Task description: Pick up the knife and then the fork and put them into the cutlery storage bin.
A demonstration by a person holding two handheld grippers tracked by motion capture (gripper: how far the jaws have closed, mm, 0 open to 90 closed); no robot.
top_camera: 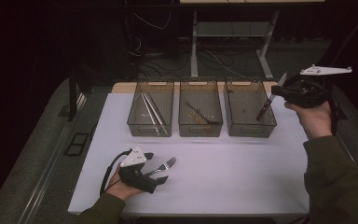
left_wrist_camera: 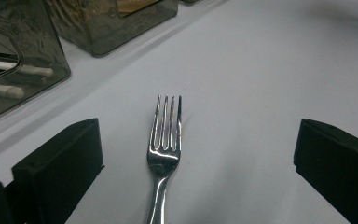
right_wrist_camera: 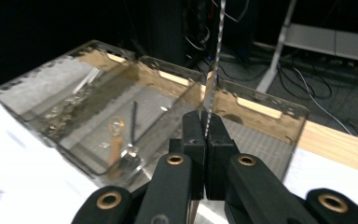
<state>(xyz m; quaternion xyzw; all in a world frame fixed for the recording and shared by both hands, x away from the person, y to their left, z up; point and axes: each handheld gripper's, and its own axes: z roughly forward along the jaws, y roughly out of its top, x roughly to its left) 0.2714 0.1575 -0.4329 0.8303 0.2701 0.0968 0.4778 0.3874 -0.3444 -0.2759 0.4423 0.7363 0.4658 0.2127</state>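
The right hand-held gripper [top_camera: 276, 94] is up in the air by the right edge of the desk [top_camera: 242, 163], beside the right bin [top_camera: 250, 112]. Its jaws are pinched tight on a knife [top_camera: 269, 99]. The knife has a dark handle and a thin shiny blade. In the high view it hangs tilted over the right wall of that bin, handle end low and blade tip high. In the right gripper view the blade [right_wrist_camera: 213, 70] stands straight up from the jaws.

The left hand-held gripper [top_camera: 159, 171] rests low on the desk near the front edge. Its jaws stand wide apart with a fork [left_wrist_camera: 164, 154] lying between them. The pads do not touch it. The fork is shiny silver with four prongs that point toward the bins.

There is lots of bare white desk between the fork and the bins.

Three see-through brown bins sit in a row at the back. The left bin [top_camera: 150, 108] holds long silver pieces. The middle bin [top_camera: 200, 109] holds a dark-handled tool. Past the desk are cables and metal legs on the floor.
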